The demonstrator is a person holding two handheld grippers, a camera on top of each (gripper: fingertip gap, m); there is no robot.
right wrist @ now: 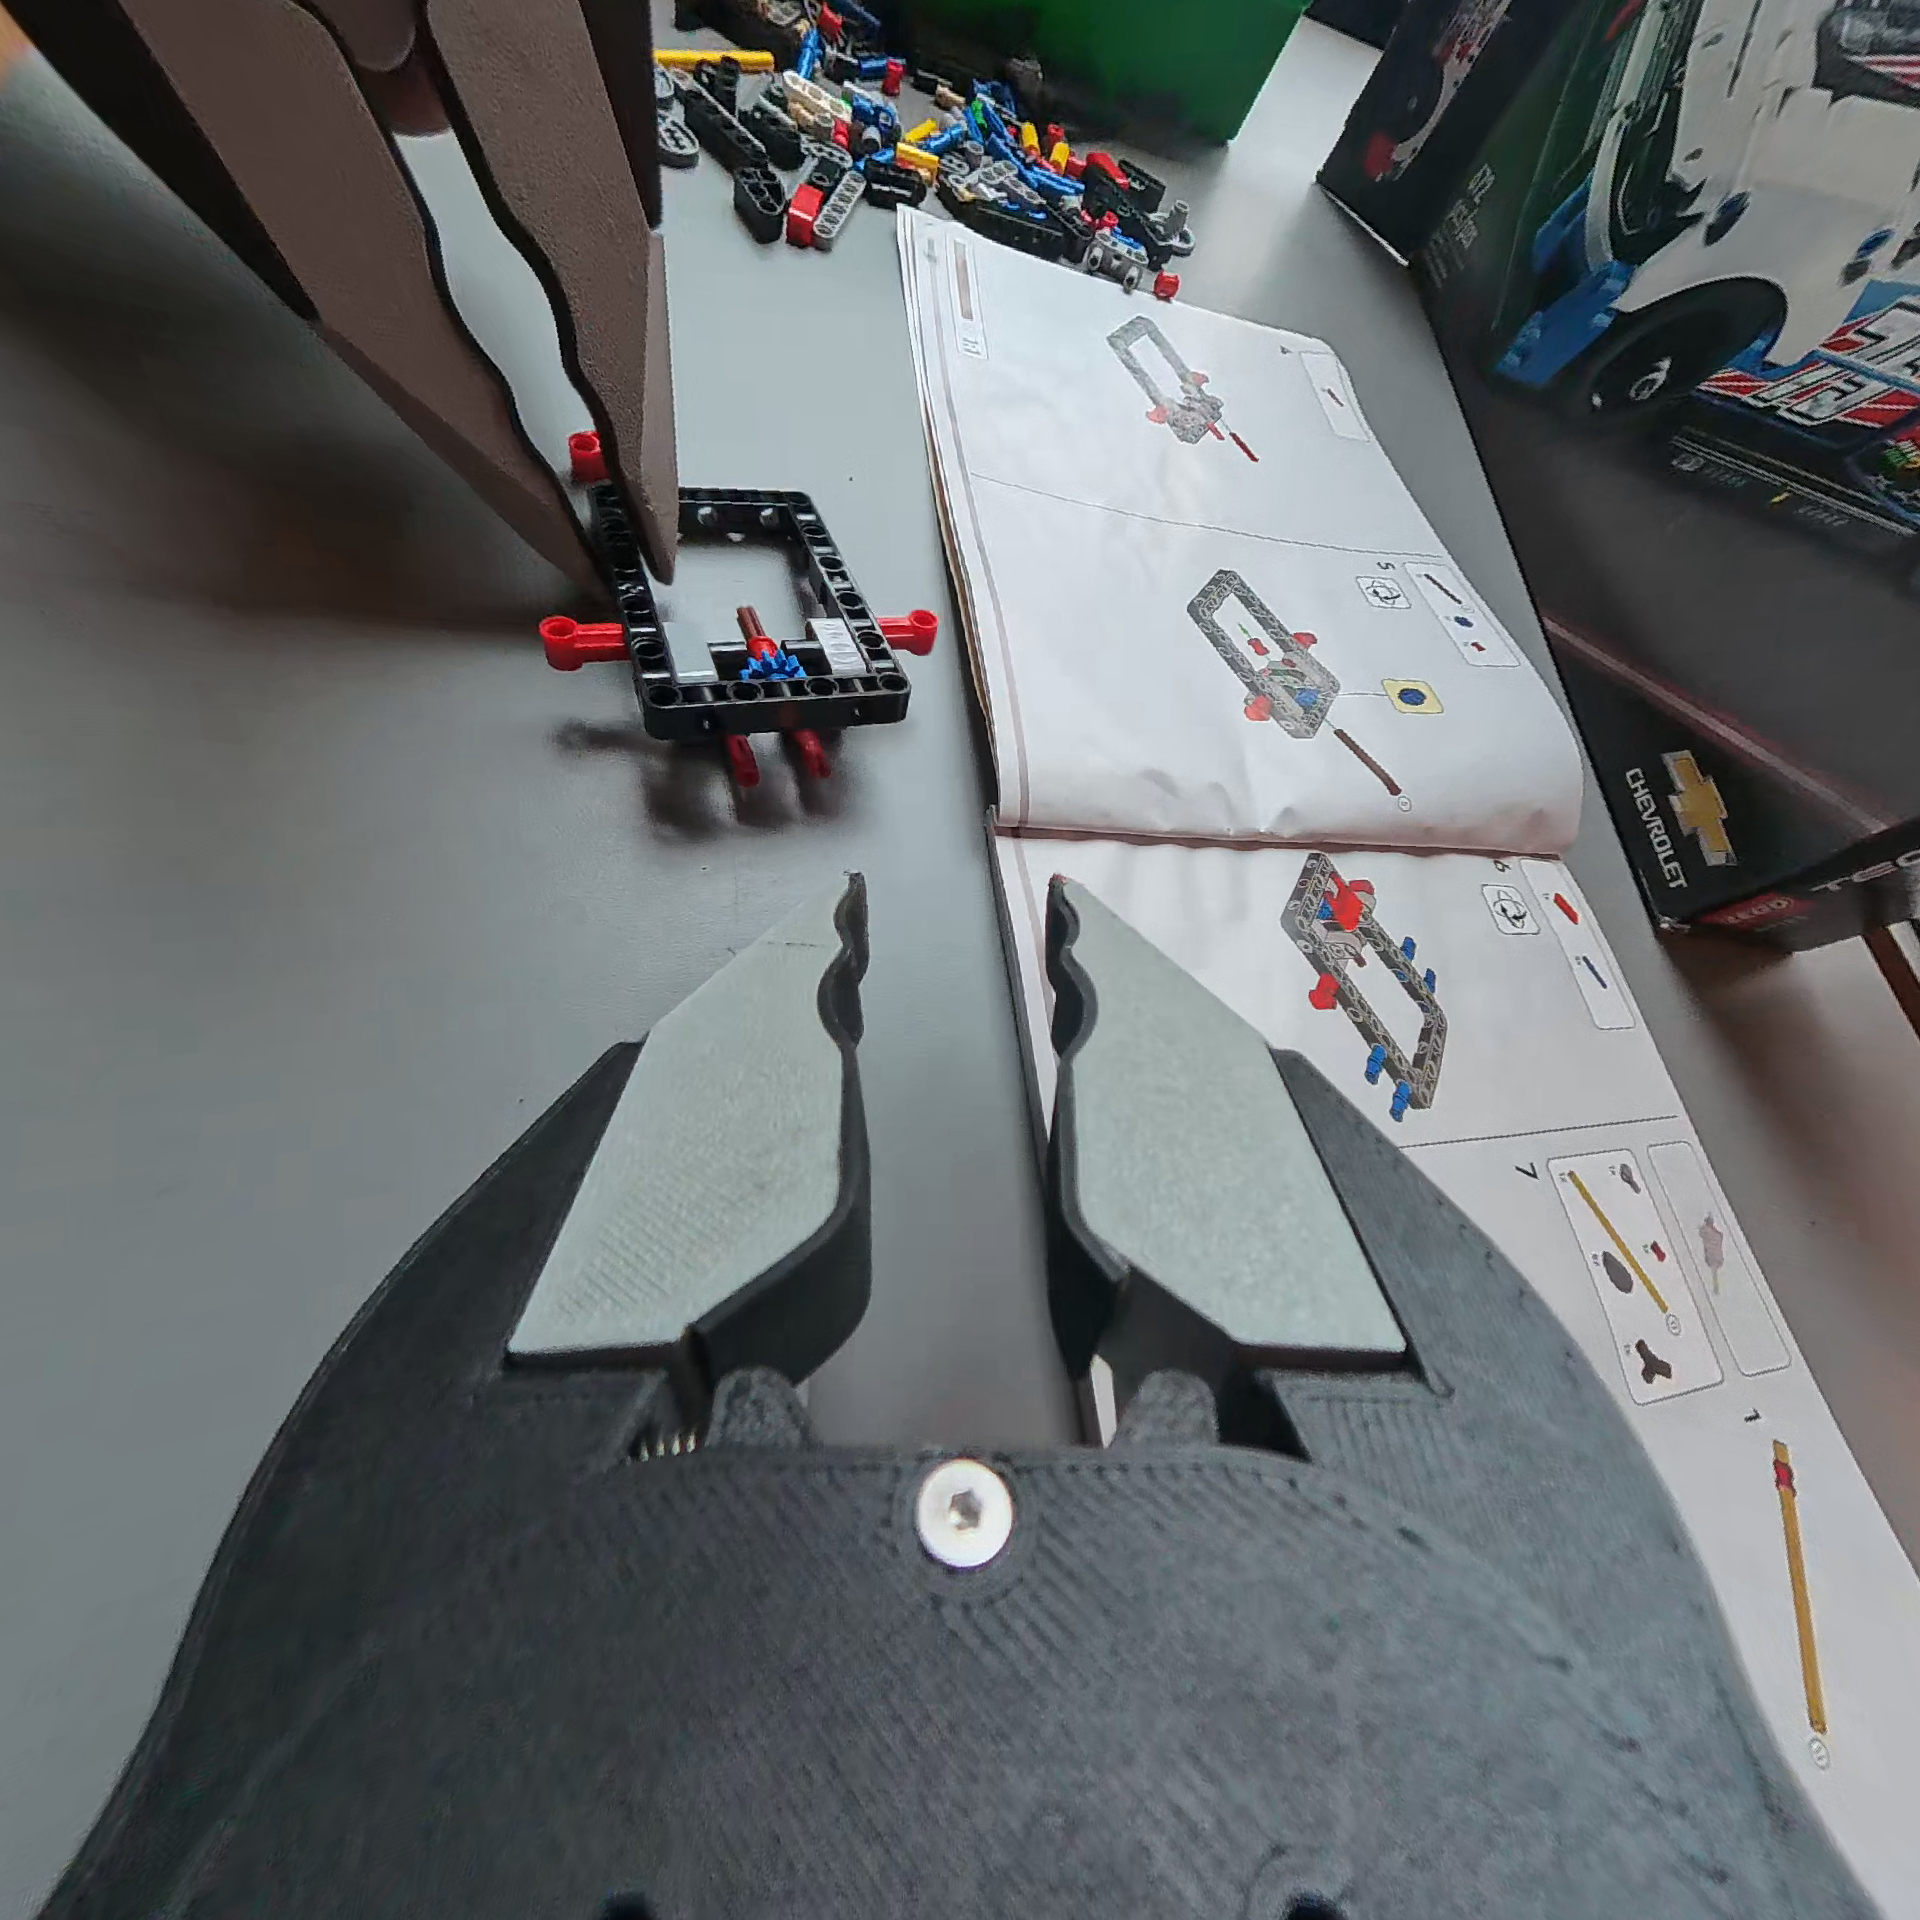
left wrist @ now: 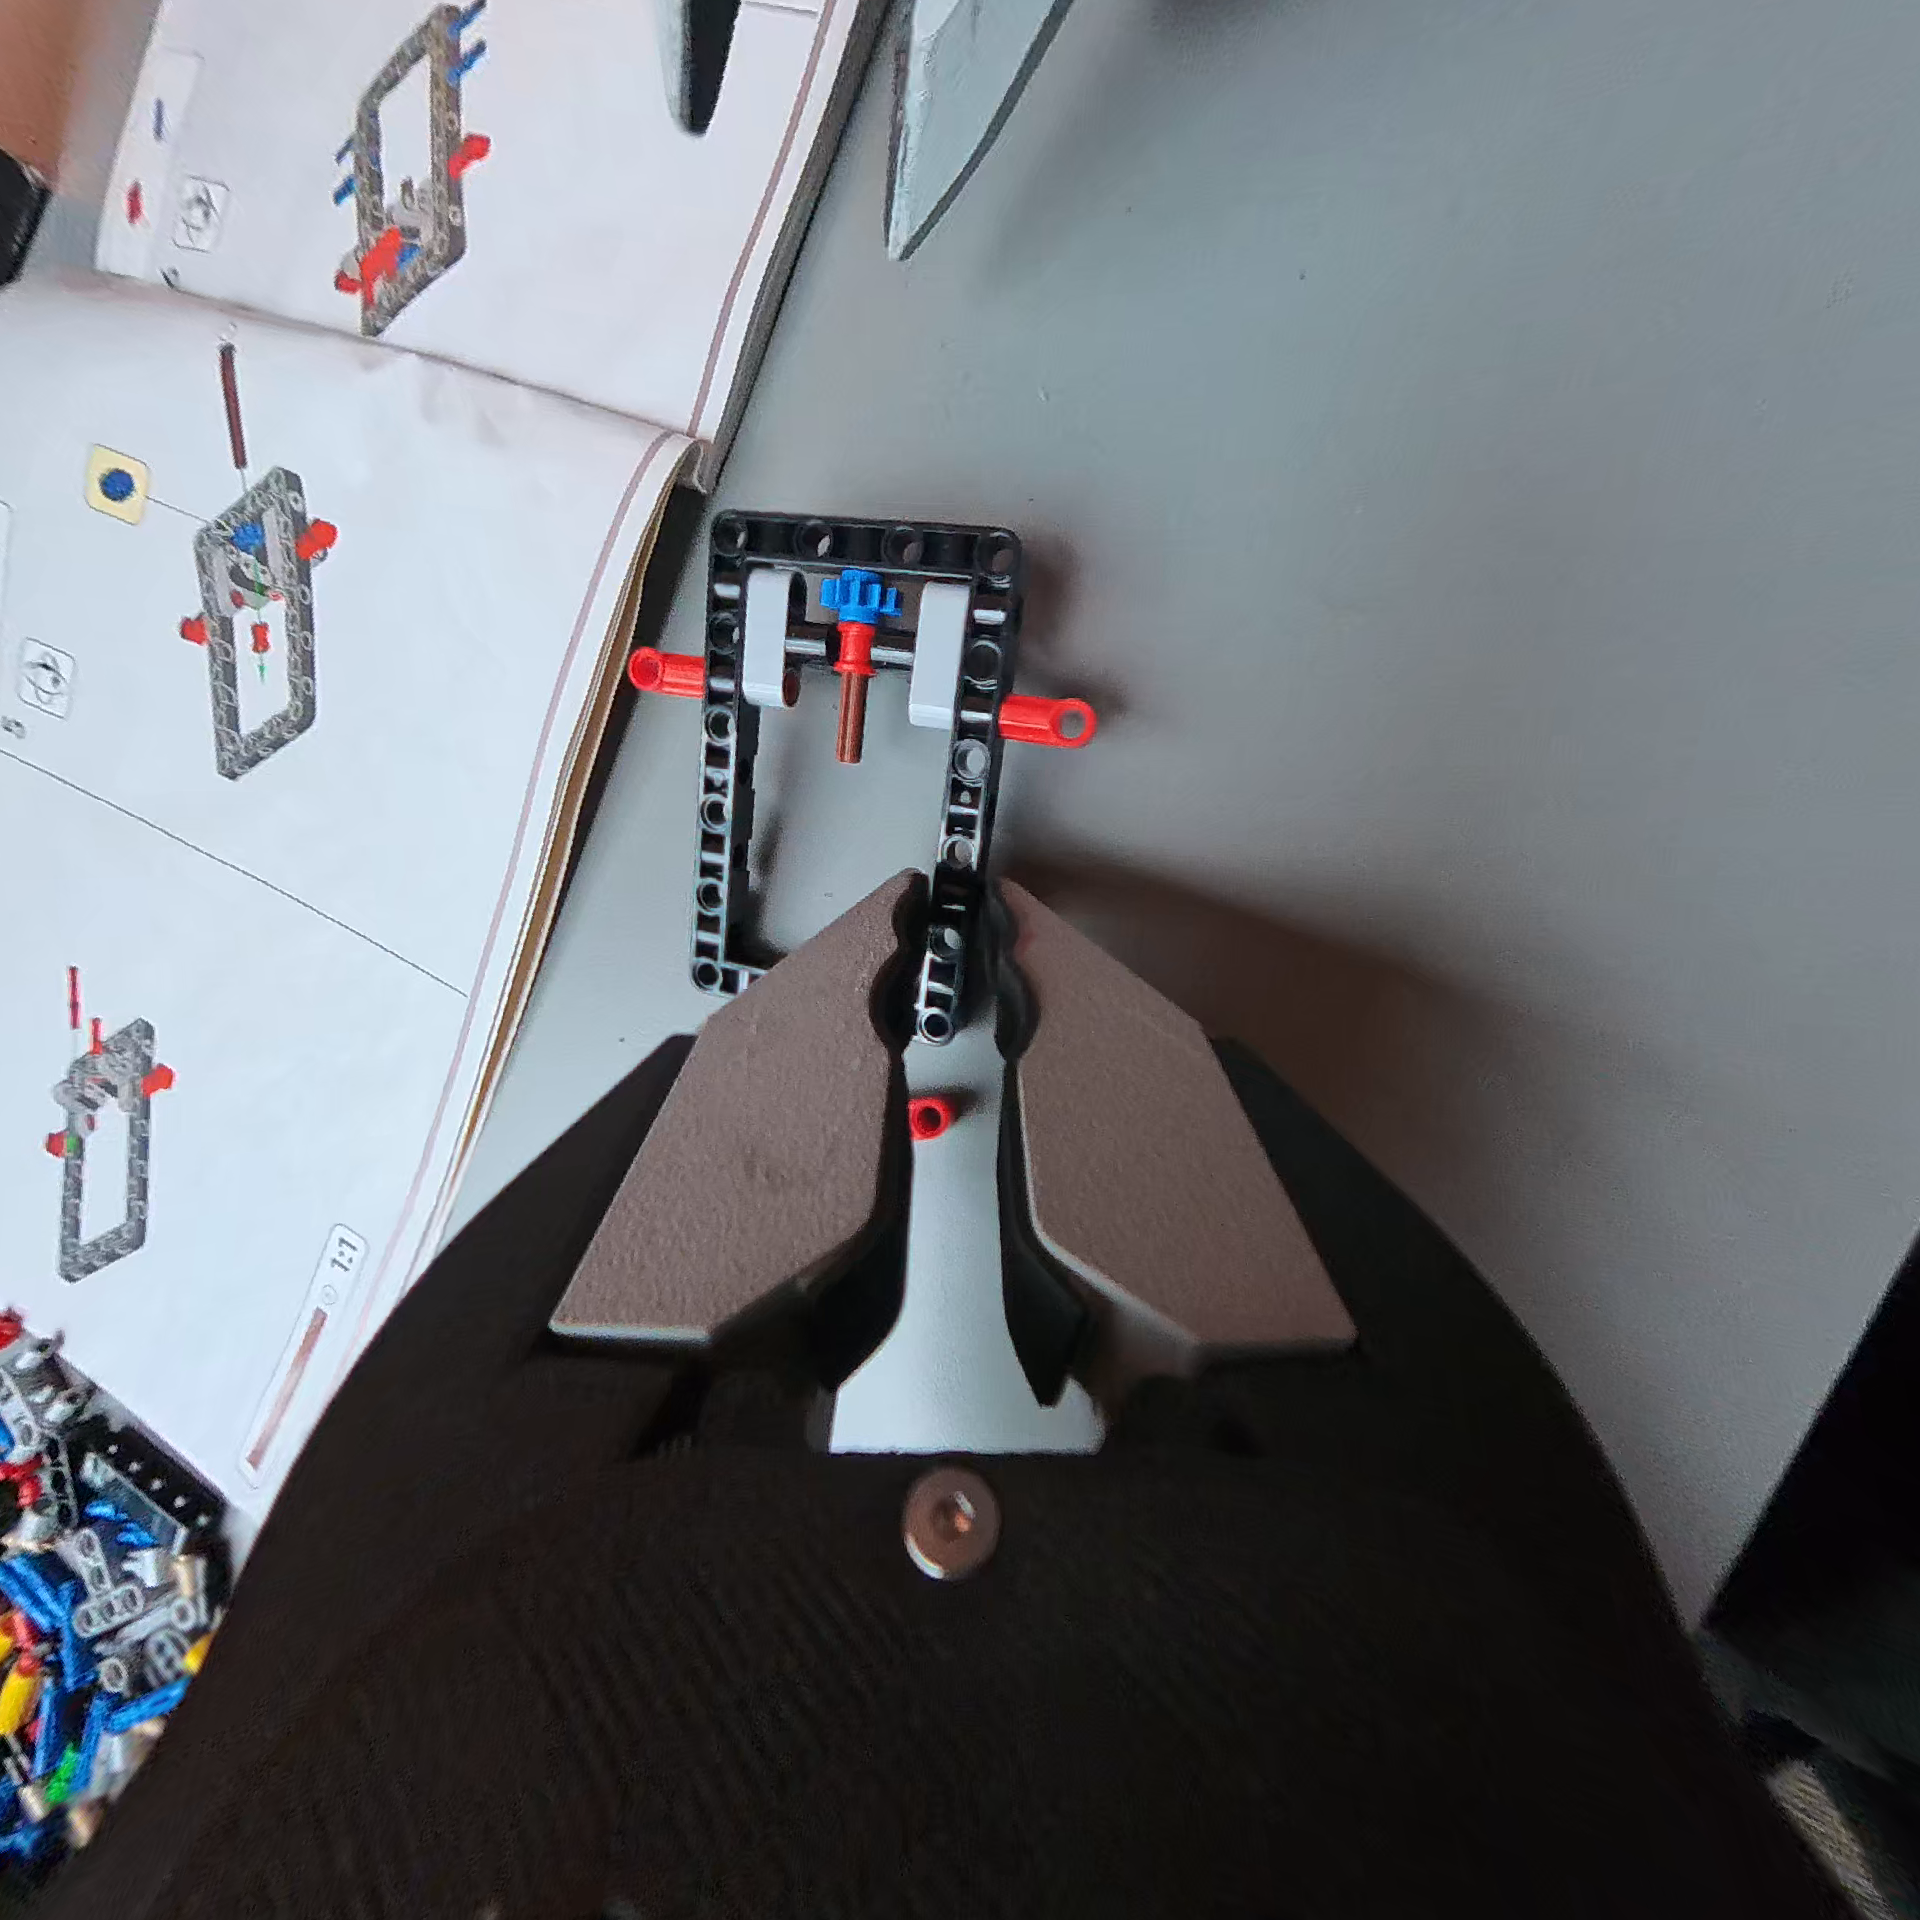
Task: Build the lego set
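A black rectangular frame (left wrist: 727, 748) lies on the grey table; it carries a blue gear (left wrist: 857, 594), a brown axle, two white pieces and red pins sticking out on both sides. My left gripper (left wrist: 956, 904), with brown fingers, is shut on the frame's right long beam near its near end. In the right wrist view the frame (right wrist: 779, 698) sits ahead to the left, with the left gripper (right wrist: 629, 582) coming down onto it. My right gripper (right wrist: 954, 894), with grey fingers, is open and empty, short of the frame. A small red piece (left wrist: 930, 1117) lies on the table behind the frame.
An open instruction booklet (right wrist: 1247, 499) lies beside the frame and shows in the left wrist view (left wrist: 312, 831). A pile of loose pieces (right wrist: 935, 135) lies at the far end of the table and appears in the left wrist view (left wrist: 83, 1621). The set's box (right wrist: 1714, 312) stands at the right. My hands' fingertips stand some 12 cm from each other.
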